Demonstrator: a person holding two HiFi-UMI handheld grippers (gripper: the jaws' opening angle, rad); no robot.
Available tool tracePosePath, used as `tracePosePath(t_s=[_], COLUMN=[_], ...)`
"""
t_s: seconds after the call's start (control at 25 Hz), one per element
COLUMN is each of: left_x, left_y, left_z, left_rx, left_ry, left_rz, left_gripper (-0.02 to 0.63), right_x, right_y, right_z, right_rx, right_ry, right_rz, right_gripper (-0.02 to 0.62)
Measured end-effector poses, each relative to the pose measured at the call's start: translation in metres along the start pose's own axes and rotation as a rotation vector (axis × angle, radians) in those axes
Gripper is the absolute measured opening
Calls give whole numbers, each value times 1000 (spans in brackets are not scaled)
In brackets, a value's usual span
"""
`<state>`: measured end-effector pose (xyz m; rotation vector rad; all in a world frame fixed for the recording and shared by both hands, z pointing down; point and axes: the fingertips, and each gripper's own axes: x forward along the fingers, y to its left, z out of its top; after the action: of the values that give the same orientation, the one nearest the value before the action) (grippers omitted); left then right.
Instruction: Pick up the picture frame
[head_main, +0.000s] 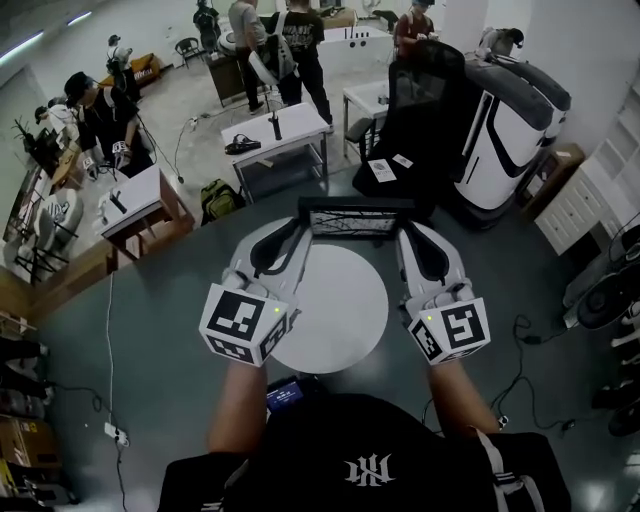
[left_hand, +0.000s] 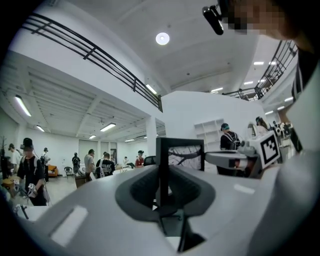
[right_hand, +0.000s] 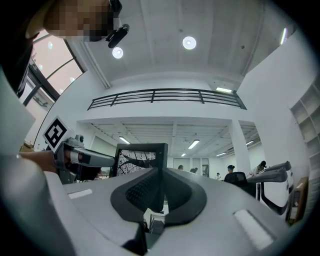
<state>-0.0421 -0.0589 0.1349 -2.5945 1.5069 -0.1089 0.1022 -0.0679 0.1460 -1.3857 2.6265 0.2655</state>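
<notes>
Closest in, the person's forearms carry both grippers over the round white tabletop. Just ahead, the left gripper has its fingers clamped on the left edge of the picture frame, and the right gripper has its fingers pinched on the right edge. Spanning the gap between them, the frame's long axis runs side to side at the tabletop's far rim, apparently clear of it. Neither hand is nearer, so lifting further likely means raising both together.
</notes>
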Motion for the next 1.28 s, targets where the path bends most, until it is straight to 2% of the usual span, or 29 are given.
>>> tracePosePath(t_s=[0.52,1.28], left_x=[-29,-58], left_y=[-31,-52], left_z=[29,30], left_rx=[40,38], left_ry=[-43,-54], left_rz=[12,-14], left_gripper=[57,57], right_x=[-40,-66], right_y=[8,21], right_z=[27,29], right_rx=[-10,-10], right_ry=[-62,-66], right_rz=[15,30], right_gripper=[8,6])
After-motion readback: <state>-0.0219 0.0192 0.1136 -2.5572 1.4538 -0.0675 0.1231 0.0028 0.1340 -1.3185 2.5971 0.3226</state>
